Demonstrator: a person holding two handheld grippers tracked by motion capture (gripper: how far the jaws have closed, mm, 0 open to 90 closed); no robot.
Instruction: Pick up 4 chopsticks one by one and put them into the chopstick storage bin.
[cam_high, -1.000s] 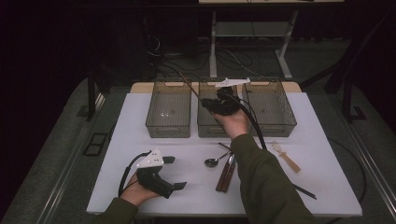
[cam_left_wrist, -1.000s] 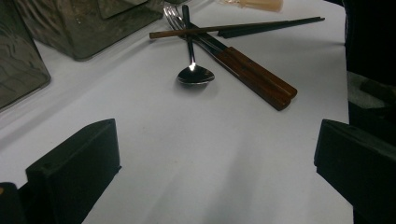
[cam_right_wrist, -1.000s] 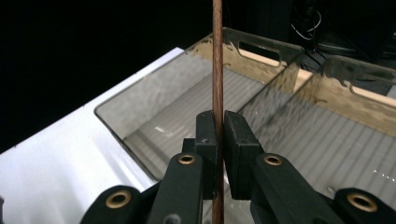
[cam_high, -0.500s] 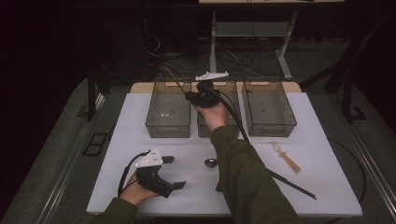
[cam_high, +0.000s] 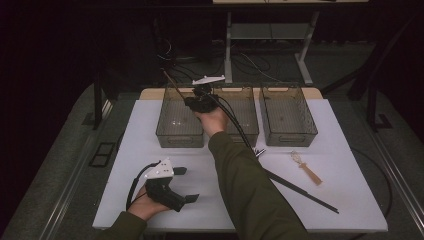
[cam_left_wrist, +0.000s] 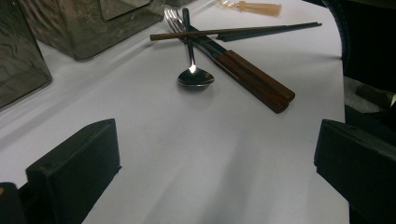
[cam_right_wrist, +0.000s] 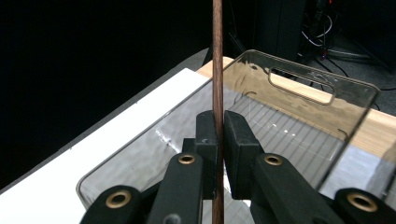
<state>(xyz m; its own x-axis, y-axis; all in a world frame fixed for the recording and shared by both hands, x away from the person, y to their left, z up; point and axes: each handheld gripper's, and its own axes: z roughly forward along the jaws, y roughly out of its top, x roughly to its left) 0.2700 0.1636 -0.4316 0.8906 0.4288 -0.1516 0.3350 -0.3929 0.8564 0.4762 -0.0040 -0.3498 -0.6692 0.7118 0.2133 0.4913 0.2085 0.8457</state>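
While pinched in jaws, chopstick (cam_right_wrist: 217, 60) — over bare-floored left bin (cam_right_wrist: 299, 140)

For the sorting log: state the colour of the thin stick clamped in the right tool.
Dark reddish-brown wooden stick, best seen in the right gripper view.

Dark room, grey floor (cam_high: 60, 185)

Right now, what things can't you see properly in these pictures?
- Thin brown wooden chopstick: right gripper view, both ends cut off by the picture's edges.
- Shiny metal fork: left gripper view, handle hidden under the shiny metal spoon.
- Pale wooden-handled whisk: high view, too small for detail.
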